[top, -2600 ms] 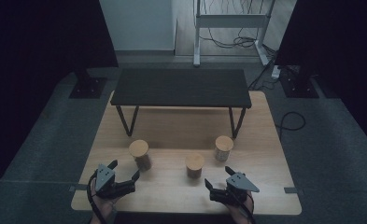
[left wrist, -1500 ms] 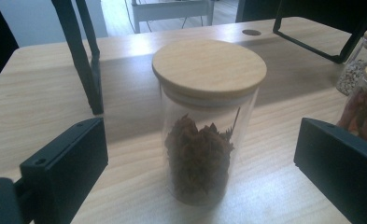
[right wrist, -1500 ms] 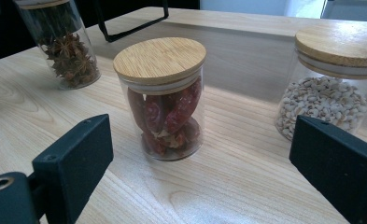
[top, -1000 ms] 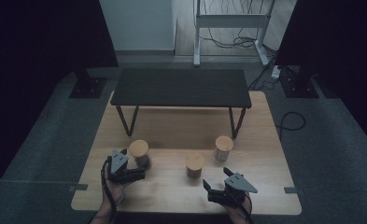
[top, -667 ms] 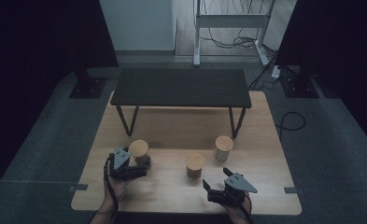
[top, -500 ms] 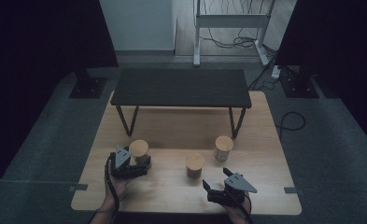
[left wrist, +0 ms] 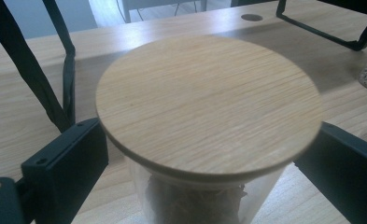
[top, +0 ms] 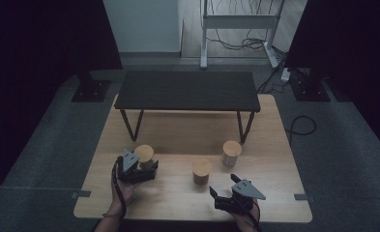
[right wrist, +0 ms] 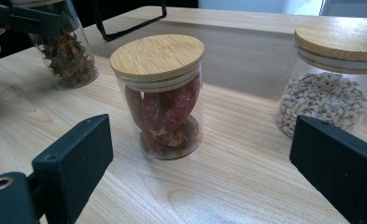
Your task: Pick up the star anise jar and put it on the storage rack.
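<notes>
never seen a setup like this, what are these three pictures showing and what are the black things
A person sits at a wooden table holding a hand-held gripper in each hand; the black blocks are its jaws. The high view looks down from above. The other two pictures come from cameras riding on each gripper.

Three glass jars with wooden lids stand on the table, in front of a small black bench. The left gripper has its jaws either side of the star anise jar; whether they press on it is unclear. The right gripper is open and empty, facing the chilli jar, with the bean jar beside it.
</notes>
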{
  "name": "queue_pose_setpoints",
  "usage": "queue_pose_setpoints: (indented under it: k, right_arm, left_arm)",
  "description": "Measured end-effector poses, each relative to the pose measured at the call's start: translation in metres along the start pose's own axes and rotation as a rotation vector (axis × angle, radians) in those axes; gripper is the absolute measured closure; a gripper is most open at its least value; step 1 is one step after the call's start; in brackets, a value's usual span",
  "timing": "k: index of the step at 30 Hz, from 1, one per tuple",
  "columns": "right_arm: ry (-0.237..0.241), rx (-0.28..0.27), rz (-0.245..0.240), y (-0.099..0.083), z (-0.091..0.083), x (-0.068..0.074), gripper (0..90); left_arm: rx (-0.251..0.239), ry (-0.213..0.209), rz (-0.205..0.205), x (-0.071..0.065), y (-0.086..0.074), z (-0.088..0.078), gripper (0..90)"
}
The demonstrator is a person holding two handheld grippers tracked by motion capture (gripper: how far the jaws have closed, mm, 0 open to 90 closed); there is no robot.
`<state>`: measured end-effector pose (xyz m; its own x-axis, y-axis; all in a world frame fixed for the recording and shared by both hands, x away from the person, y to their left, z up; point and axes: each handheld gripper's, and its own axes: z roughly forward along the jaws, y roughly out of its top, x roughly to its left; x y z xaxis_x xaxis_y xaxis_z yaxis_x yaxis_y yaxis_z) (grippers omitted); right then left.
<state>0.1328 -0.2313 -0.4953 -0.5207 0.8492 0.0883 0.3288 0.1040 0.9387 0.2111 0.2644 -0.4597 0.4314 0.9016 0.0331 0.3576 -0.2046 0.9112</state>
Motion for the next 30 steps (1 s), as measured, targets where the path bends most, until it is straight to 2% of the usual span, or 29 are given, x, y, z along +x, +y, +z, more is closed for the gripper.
queue_pose_setpoints:
  k: [11,16,24,30]
  right_arm:
    - [0.004,0.003,-0.003,0.0,0.0,0.001,5.8]
    - [0.005,0.01,-0.003,0.001,0.001,0.001,5.8]
    - [0.007,0.019,-0.002,0.001,0.003,0.0,5.8]
    - [0.007,0.025,0.002,0.001,0.003,-0.001,5.9]
  left_arm:
    - [0.006,0.013,0.011,-0.003,-0.004,0.011,5.6]
    - [-0.002,0.01,0.006,-0.001,-0.008,0.017,10.9]
    - [0.035,0.012,0.049,-0.004,-0.015,0.028,23.0]
    - [0.016,-0.018,0.033,0.004,-0.02,0.028,25.3]
